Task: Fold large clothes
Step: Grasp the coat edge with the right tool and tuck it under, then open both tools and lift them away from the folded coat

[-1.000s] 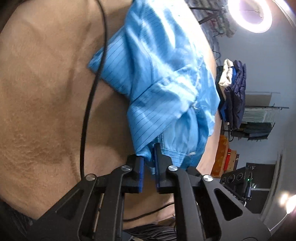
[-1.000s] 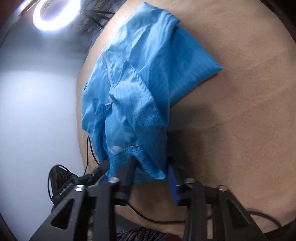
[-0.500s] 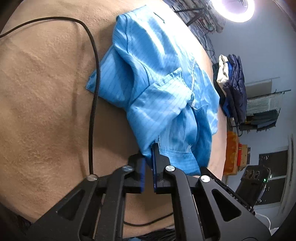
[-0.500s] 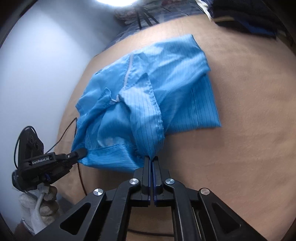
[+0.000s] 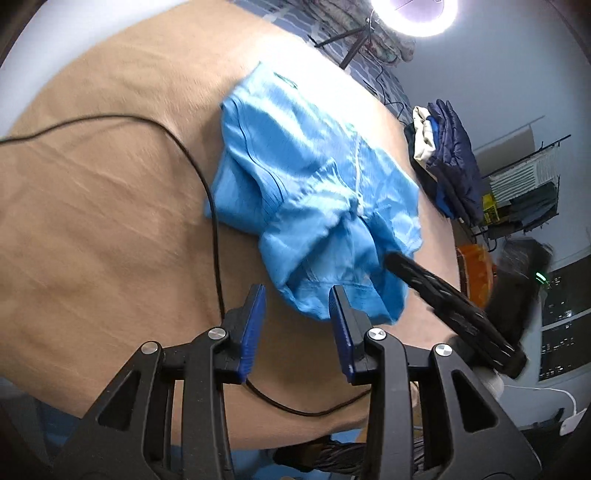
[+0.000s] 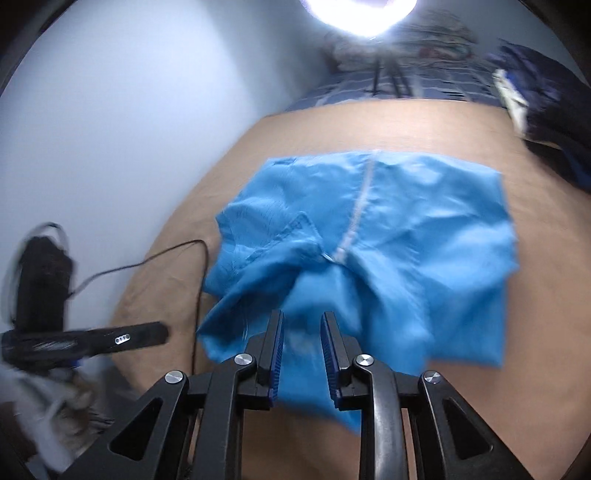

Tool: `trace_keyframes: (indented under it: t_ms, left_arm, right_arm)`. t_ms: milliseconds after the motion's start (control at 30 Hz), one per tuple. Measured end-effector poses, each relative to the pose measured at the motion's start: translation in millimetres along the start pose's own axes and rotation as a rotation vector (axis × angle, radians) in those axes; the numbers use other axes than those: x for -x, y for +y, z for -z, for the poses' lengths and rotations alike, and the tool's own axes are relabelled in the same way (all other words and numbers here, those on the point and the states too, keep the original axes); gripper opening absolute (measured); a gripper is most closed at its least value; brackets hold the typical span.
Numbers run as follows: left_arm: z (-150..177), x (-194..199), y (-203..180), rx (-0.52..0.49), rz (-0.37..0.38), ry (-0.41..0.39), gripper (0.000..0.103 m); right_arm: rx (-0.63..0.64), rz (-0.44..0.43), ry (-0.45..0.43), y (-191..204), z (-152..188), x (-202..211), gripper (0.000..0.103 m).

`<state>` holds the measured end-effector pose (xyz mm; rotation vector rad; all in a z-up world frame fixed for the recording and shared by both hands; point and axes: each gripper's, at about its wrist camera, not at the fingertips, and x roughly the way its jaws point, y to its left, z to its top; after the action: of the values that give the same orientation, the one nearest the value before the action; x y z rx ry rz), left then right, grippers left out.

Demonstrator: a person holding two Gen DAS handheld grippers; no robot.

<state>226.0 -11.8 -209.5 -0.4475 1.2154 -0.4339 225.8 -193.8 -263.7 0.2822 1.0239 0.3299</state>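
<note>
A: Where do we find the garment?

B: The blue garment (image 6: 369,251) lies crumpled on the tan surface (image 5: 92,221), its pale zipper (image 6: 356,214) running up the middle in the right wrist view. A black cable (image 5: 210,206) crosses the surface and touches the garment's edge on the side nearer the left gripper.

A: How do we read the left gripper (image 5: 297,314)?

B: Its jaws stand wide apart and hold nothing; the near hem of the garment lies just ahead, beside the right-hand blue pad.

A: And the right gripper (image 6: 301,347)?

B: Its jaws are parted, with blue cloth showing between and under the pads. The frame is blurred, so we cannot tell whether the pads touch it; they are not closed on it.

A: What else do we see?

B: A ring light (image 5: 413,14) and a pile of dark clothes (image 5: 450,158) beyond the surface's far edge.
</note>
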Motion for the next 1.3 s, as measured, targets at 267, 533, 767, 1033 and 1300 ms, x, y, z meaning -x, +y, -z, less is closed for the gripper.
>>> trace_keyframes:
  t_ms: [267, 533, 767, 1033, 1300]
  left_arm:
    - [-53, 13, 27, 0.051, -0.047, -0.082, 0.035]
    - [-116, 9, 33, 0.029, -0.051, -0.192, 0.035]
    - [-143, -34, 43, 0.068, -0.033, -0.165, 0.035]
    - [-143, -84, 52, -0.013, -0.157, -0.060, 0.035]
    - [-151, -62, 62, 0.052, -0.082, -0.095, 0.035]
  right_arm:
    - [0.039, -0.024, 0.170, 1, 18, -45, 0.019]
    - [-0.072, -0.013, -0.064, -58, 2, 59, 0.033]
    - [-0.123, 0.117, -0.062, -109, -13, 48, 0.030]
    - [-0.093, 0.181, 0.081, -126, -11, 5, 0.028]
    - [-0.098, 0.095, -0.001, -134, -25, 49, 0.027]
